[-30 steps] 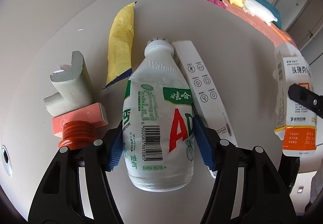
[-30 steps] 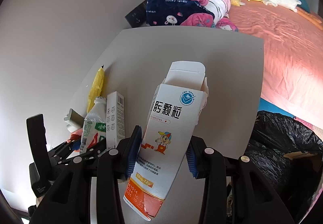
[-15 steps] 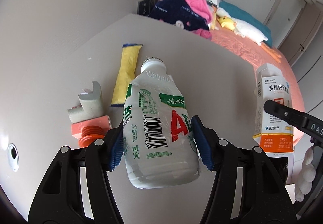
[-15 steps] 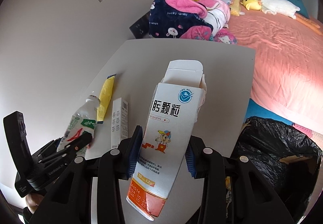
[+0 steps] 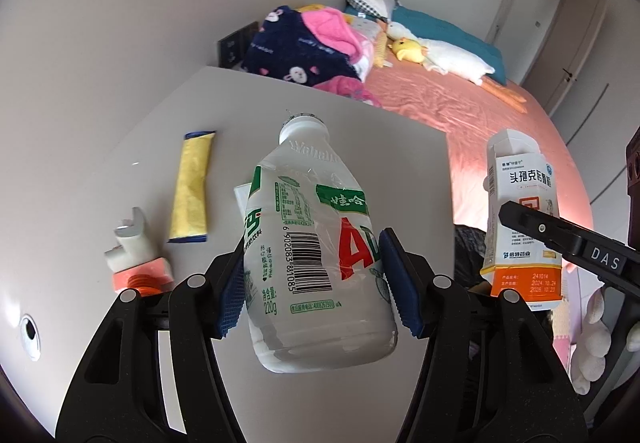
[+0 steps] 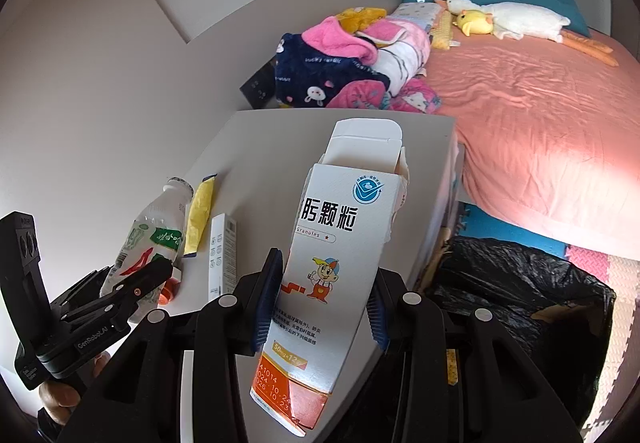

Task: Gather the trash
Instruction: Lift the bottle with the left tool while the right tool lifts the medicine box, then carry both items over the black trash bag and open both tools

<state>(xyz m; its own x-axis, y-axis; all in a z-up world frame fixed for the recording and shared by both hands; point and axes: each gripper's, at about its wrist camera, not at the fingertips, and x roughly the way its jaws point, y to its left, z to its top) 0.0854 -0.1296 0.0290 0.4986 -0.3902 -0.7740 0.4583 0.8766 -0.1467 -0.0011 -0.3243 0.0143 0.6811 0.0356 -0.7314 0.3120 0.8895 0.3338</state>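
Carry phase of trash collection, both items lifted clear of the table (image 5: 400, 147). The black trash bag (image 6: 520, 283), the largest element, stands open on the floor just beside the table's near corner, between table and bed (image 6: 540, 115); it appears to be the destination. The medicine box (image 6: 332, 263), white with an orange base band and a cartoon figure, has its top flaps open and looks empty and light; the right tool (image 6: 320, 303) is closed part-way on its two side faces, pads pressing the card. The plastic bottle (image 5: 316, 255), translucent white with a green-and-red label and a barcode, capless as far as can be told, is clamped at mid-body by the left tool (image 5: 312, 295), jaws about half spread, neck tilted away. Judged next move: swing each tool over the bag's mouth and release, the box first, being nearer. Remaining on the table: a slim white carton (image 6: 222, 255), a yellow sachet (image 5: 192, 187), a grey cardboard piece (image 5: 128, 239) and an orange cap (image 5: 140, 279).
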